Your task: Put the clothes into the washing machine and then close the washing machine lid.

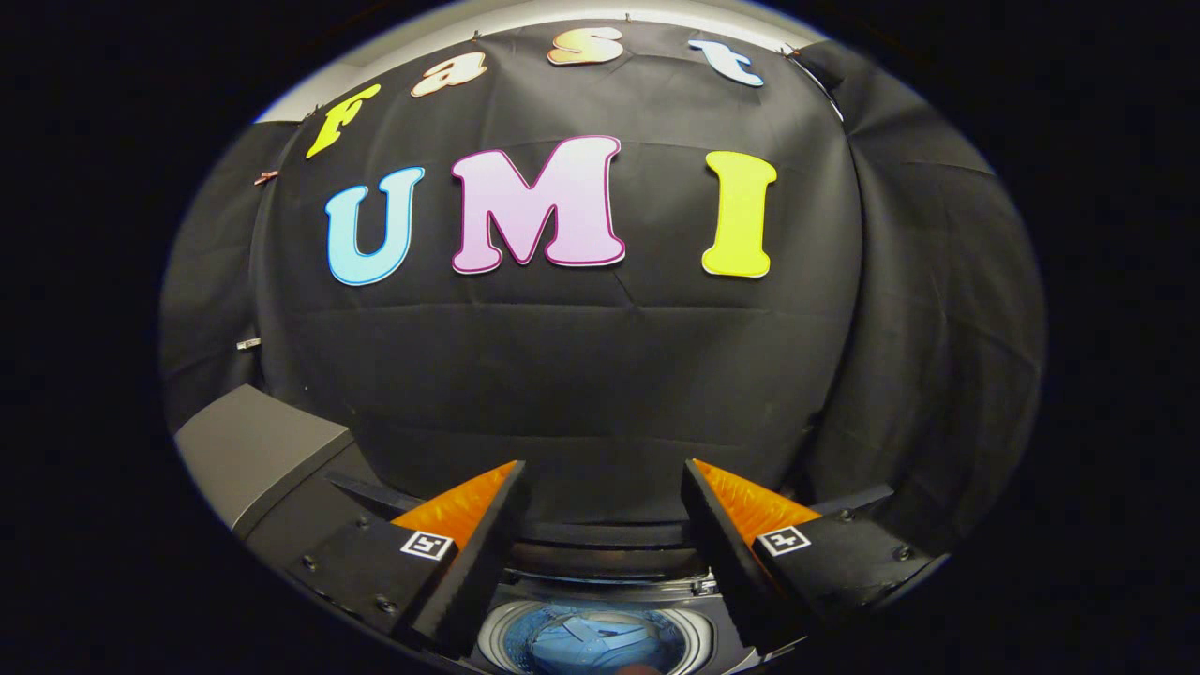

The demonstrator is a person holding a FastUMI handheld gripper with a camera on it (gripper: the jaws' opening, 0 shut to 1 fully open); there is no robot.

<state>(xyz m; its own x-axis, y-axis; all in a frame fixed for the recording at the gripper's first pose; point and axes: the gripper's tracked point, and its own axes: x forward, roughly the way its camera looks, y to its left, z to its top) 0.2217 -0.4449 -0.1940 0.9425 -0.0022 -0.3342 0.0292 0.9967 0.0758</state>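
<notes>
Booth wall: black cloth hung behind everything and took up most of what lay ahead of the tool.
Washing machine: a dark grey top-loader stood below the cloth, its top panel showing off to the left of the fingers.
Lid: a dark curved band stood just beyond the opening; I judged it the raised lid, though I could not be sure, and either way the opening was uncovered.
Drum: the round tub lay open between and below the two fingers, ringed by a pale rim.
Clothes: blue cloth lay inside the drum, crumpled, down in the tub and not hanging over the rim.
Gripper: the tool hung above the opening with its fingers spread wide and nothing held between them; neither finger touched cloth or machine.
Done so far: judging by the fabric in the tub and the empty fingers, the loading part looked finished, or at least one garment was in. Whether more clothes waited elsewhere I could not tell.
Left to do: the lid was not yet down, so closing it seemed the remaining step; the tool would need to reach the raised lid beyond the drum.
</notes>
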